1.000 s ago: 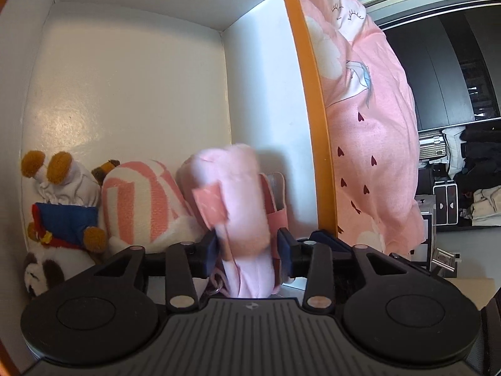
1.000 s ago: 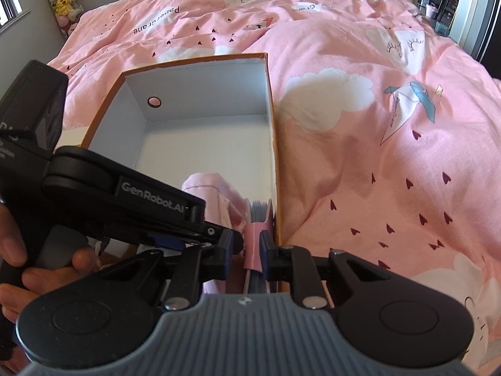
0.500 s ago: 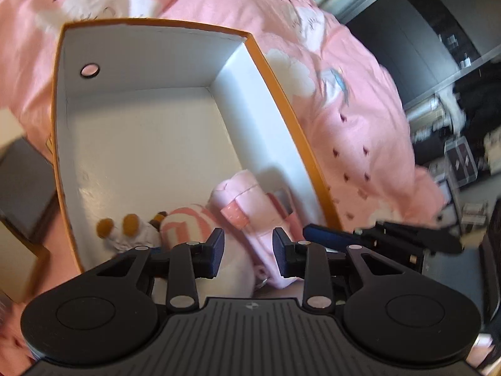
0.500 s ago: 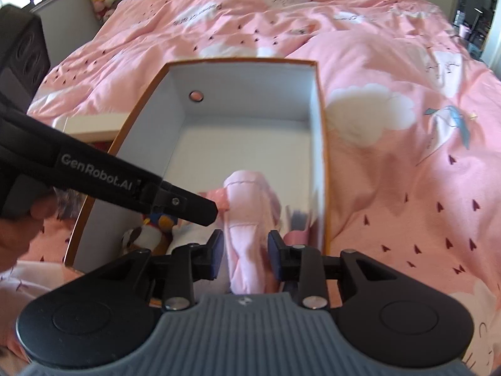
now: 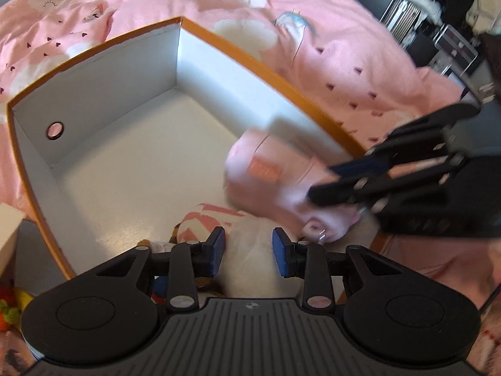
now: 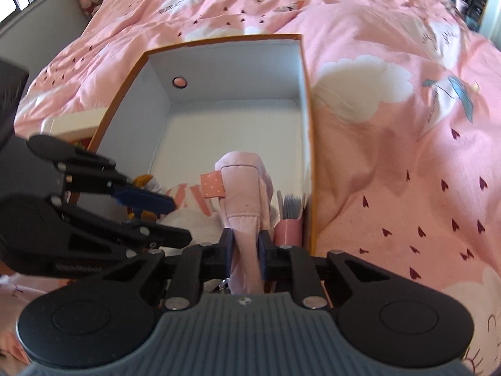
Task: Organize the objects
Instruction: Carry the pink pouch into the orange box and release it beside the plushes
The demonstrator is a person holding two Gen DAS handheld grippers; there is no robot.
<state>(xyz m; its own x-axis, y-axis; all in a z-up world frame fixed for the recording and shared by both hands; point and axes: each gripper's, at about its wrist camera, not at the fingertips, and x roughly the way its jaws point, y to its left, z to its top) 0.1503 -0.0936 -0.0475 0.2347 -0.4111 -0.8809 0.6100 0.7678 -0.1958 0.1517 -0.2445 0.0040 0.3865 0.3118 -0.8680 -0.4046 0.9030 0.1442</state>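
Pink bedding (image 6: 391, 163) surrounds your orange-rimmed white box (image 6: 305, 100). Your right gripper (image 6: 245, 246) clamps the soft pink fabric pouch (image 6: 247, 194), its long axis running straight ahead of the tongs. Your left gripper (image 5: 249, 252) stands apart, empty.

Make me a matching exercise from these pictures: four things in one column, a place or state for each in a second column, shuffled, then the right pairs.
Things
1. pink pouch
2. left hand-held gripper
3. box
4. striped plush

Places or states
A. holds nothing
B. lies on the box floor
C. clamped in the right hand-held gripper
D. open-topped, on the pink bedspread

Pairs: 1-C, 2-A, 3-D, 4-B
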